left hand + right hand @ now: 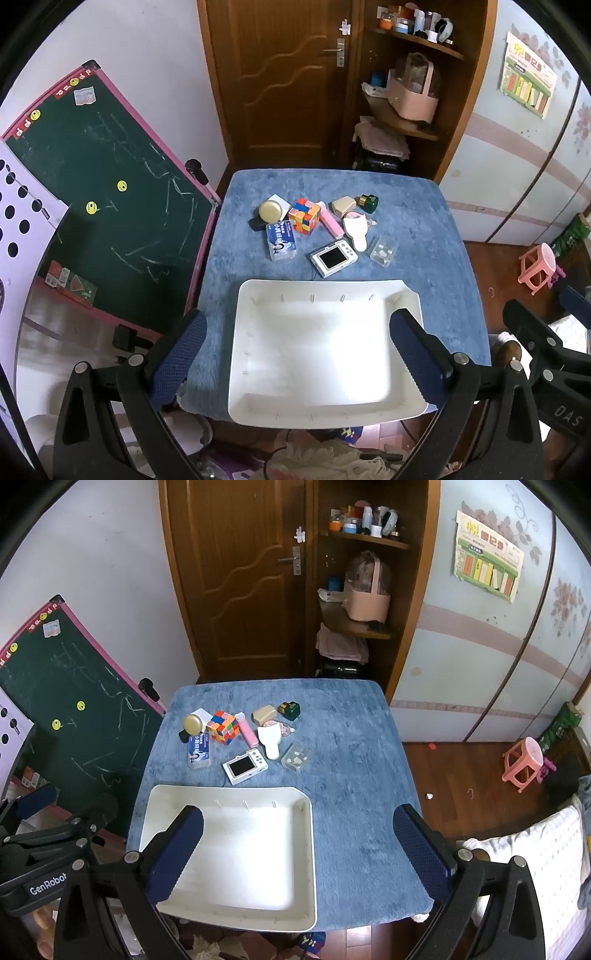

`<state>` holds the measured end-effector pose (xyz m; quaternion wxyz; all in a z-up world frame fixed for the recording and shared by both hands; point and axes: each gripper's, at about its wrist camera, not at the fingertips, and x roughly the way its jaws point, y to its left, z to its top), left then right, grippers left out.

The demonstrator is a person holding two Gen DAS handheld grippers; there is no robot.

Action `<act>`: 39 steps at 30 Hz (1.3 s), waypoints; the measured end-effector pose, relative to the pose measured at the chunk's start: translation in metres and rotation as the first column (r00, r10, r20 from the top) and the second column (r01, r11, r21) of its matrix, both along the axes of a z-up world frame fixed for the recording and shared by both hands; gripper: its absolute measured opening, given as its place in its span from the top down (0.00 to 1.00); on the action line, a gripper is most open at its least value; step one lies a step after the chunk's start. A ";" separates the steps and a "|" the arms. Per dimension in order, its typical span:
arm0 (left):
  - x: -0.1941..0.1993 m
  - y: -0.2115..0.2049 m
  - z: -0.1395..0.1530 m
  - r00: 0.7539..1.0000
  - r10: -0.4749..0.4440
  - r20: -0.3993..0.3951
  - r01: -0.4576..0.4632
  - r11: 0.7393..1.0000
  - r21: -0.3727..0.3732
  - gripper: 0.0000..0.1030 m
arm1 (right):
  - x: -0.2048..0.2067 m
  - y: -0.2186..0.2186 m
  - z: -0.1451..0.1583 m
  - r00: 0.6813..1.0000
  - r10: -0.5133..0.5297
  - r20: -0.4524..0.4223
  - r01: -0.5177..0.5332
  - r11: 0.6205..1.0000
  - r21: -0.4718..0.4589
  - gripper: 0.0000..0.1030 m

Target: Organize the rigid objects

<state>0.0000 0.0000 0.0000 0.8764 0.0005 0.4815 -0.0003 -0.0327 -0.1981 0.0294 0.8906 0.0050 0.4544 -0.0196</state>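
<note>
An empty white tray lies at the near edge of a blue-covered table. Beyond it sit several small objects: a colour cube, a white camera, a blue-label box, a pink stick, a clear case, a green bottle. My left gripper hovers open above the tray, nothing between its fingers. My right gripper is open over the tray's right rim.
A green chalkboard leans at the table's left. A wooden door and open shelves stand behind. A pink stool is on the wooden floor at the right.
</note>
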 end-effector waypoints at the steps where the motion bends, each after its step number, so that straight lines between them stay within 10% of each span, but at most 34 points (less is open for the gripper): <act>1: 0.000 0.000 0.000 1.000 0.001 0.001 -0.001 1.000 0.001 0.03 | 0.000 0.000 0.000 1.000 -0.001 0.000 0.001 1.000 0.000 0.00; 39: 0.001 0.000 0.001 1.000 0.005 0.006 -0.005 1.000 -0.009 0.03 | -0.001 -0.001 0.000 1.000 0.007 0.004 -0.007 1.000 -0.001 0.00</act>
